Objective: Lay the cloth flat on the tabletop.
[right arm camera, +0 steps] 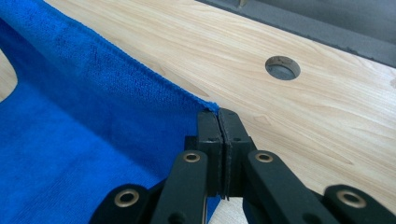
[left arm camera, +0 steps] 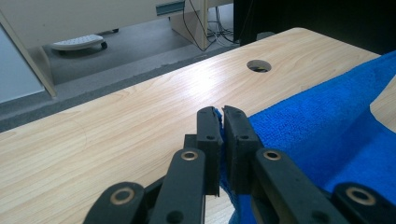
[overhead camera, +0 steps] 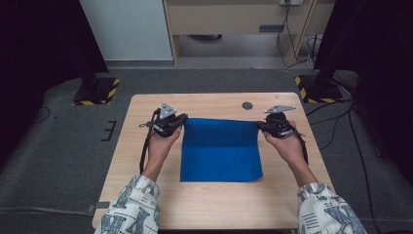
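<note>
Nearest the person, the blue cloth (overhead camera: 220, 151) has its near edge lying flat on the table (overhead camera: 146, 195), square to the table's front, with bare wood between it and the patterned sleeves. From there the cloth runs away toward the far side, and a crease crosses it about halfway. Beyond that crease the far half looks lifted off the wood, though from the high view I can't be sure how clear of the table it hangs.

Now the grips. The left gripper (overhead camera: 176, 123) sits at the far left corner of the cloth and the right gripper (overhead camera: 265, 126) at the far right corner, so the far edge is stretched straight between them, running side to side. Neither hand is nearer; they are level with each other, one per corner.

In the left gripper view the jaws are pinched down to a sliver, with a bit of blue cloth (left arm camera: 327, 126) caught between the pads right at the tips, and the rest of it falling away to that gripper's right. In the right gripper view the jaws are pressed together on the corner of the cloth (right arm camera: 93, 140), with the hem leading off to the upper left.

Farther on, bare tabletop and the round cable hole (overhead camera: 247, 105) lie beyond the held edge. My read: that far edge comes toward the near edge next, both hands together, to keep the fold even.
</note>
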The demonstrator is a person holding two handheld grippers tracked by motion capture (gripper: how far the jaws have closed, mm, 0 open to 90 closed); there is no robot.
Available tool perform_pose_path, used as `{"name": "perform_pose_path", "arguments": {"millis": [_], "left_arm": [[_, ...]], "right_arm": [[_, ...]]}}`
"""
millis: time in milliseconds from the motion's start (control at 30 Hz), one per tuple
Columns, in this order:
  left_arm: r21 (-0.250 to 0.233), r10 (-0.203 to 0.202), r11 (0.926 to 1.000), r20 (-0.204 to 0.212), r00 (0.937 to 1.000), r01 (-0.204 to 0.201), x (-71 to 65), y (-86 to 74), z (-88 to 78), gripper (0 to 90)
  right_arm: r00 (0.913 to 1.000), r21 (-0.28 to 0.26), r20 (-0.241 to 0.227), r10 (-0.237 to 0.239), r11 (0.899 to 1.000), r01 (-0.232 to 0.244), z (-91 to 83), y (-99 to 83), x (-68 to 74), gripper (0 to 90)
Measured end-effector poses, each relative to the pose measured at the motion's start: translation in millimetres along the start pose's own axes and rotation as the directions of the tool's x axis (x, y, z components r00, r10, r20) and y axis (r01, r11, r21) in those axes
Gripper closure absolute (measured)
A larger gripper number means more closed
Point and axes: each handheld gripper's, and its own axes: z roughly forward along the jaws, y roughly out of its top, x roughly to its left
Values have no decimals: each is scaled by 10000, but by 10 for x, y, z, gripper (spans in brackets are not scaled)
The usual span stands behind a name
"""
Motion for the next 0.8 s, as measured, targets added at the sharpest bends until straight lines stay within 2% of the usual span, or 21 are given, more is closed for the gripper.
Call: {"name": "perform_pose_path", "arguments": {"millis": [467,700,733,800], "left_arm": [[442,-126,9989,-143,9998,132,87,-98,245,846],[562,-367,9977,-135,9992,374,127,-130,283,846],[607,-420,9972,-152,9990,428,125,-131,291,846],[644,-363,9972,-183,9992,375,123,-129,300,846]], "right_arm": [[9996,301,206,168,9994,-174,258,-19,-60,883],[9992,380,333,217,9990,-230,342,-14,-50,879],[9988,269,312,382,9989,-391,336,-10,-37,879],[9988,275,331,355,9990,-365,337,-10,-34,878]]}}
